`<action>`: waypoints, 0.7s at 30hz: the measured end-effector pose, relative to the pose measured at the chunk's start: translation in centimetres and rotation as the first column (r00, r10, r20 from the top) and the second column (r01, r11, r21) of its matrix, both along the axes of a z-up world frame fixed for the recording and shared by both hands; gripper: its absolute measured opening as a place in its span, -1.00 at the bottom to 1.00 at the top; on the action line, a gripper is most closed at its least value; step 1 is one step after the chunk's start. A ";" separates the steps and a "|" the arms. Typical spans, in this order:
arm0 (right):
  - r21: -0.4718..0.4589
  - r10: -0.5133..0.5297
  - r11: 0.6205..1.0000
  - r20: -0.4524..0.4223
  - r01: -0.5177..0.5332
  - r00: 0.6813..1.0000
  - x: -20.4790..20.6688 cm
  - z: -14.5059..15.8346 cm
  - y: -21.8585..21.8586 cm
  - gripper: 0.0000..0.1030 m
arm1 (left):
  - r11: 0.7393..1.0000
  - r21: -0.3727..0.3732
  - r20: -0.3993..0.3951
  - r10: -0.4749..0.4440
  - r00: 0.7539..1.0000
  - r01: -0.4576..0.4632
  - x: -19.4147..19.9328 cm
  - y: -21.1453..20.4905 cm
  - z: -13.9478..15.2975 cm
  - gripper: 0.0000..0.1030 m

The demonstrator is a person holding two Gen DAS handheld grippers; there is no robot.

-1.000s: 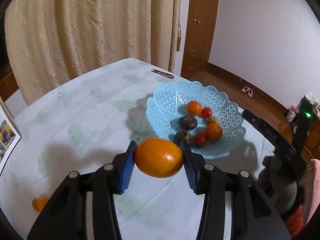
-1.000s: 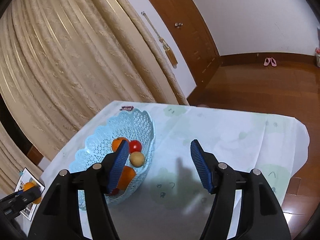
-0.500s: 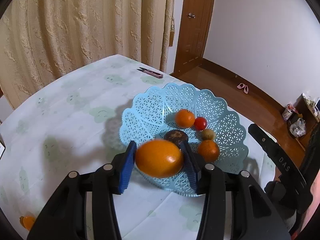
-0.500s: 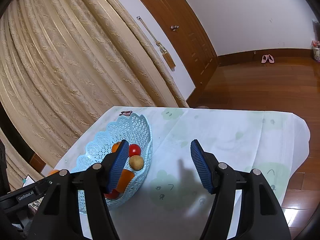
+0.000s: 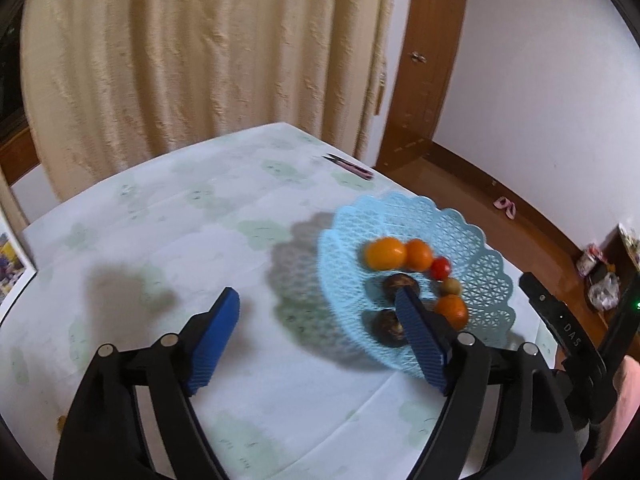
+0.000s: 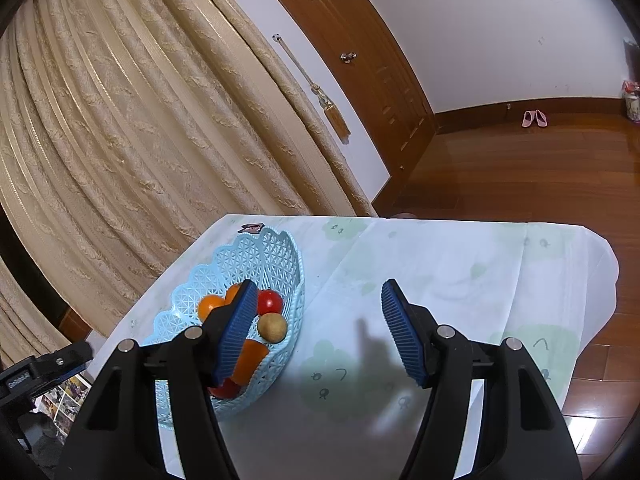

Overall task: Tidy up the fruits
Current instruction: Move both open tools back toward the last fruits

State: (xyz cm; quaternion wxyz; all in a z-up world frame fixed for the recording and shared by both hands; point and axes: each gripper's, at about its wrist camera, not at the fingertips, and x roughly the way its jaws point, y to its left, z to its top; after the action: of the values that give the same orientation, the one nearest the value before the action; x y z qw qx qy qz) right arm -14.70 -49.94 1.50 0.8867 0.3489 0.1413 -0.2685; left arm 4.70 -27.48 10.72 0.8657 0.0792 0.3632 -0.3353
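Observation:
A light blue lattice basket (image 5: 484, 240) stands on the table right of centre and holds several fruits. A large orange (image 5: 385, 253) lies at its far left, beside a smaller orange (image 5: 419, 254), a red tomato (image 5: 441, 267), dark round fruits (image 5: 400, 283) and another orange (image 5: 453, 309). My left gripper (image 5: 320, 332) is open and empty, above the table at the basket's left edge. My right gripper (image 6: 318, 330) is open and empty, right of the basket (image 6: 276, 256), above the tablecloth.
A white tablecloth with green prints (image 5: 200, 208) covers the table. A small pink-handled tool (image 5: 352, 168) lies at the far edge. A picture (image 5: 10, 264) is at the left edge. Curtains and a wooden door stand behind. The right gripper's body (image 5: 568, 332) shows at right.
My left gripper let go of the large orange, which now lies in the basket. The jaws opened wide and the gripper drew back to the left. The right gripper barely moved.

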 end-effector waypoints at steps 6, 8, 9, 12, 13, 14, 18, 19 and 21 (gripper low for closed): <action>-0.003 -0.007 1.000 0.004 0.007 1.000 -0.2 0.0 0.1 0.29 | 0.995 -0.006 0.024 0.097 0.995 -0.096 0.6 4.9 0.6 0.59; -0.007 -0.010 1.000 0.005 0.010 1.000 -0.3 0.1 0.2 0.30 | 0.990 -0.009 0.029 0.140 0.990 -0.140 0.8 7.0 0.6 0.60; -0.010 -0.012 1.000 0.006 0.012 1.000 -0.4 0.1 0.3 0.30 | 0.987 -0.012 0.029 0.161 0.986 -0.161 1.0 8.0 0.6 0.60; -0.020 -0.022 1.000 0.011 0.022 1.000 -0.6 0.2 0.4 0.38 | 0.973 -0.019 0.025 0.230 0.973 -0.230 1.5 11.3 0.6 0.60; -0.022 -0.025 0.999 0.013 0.025 1.000 -0.7 0.3 0.5 0.39 | 0.967 -0.019 0.026 0.256 0.966 -0.256 1.7 12.5 0.7 0.60; -0.026 -0.030 0.999 0.013 0.030 0.999 -0.9 0.3 0.6 0.39 | 0.962 -0.020 0.029 0.274 0.961 -0.273 1.8 13.5 0.8 0.60; -0.031 -0.033 0.999 0.002 0.033 0.999 -1.2 0.5 1.0 0.39 | 0.941 -0.014 0.052 0.340 0.939 -0.339 2.1 16.8 1.0 0.60; -0.036 -0.034 0.999 -0.001 0.034 0.999 -1.3 0.5 1.3 0.39 | 0.937 -0.012 0.055 0.350 0.935 -0.350 2.1 17.3 1.0 0.60; -0.041 -0.031 0.999 -0.006 0.031 0.999 -1.4 0.6 1.7 0.39 | 0.926 -0.007 0.055 0.376 0.925 -0.376 2.1 19.0 0.9 0.60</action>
State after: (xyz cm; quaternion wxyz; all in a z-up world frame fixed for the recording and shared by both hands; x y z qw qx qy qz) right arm -16.13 -48.28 2.11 0.8888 0.3320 0.1335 -0.2863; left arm 6.83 -8.51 11.60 0.9236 0.0189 0.3479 -0.1601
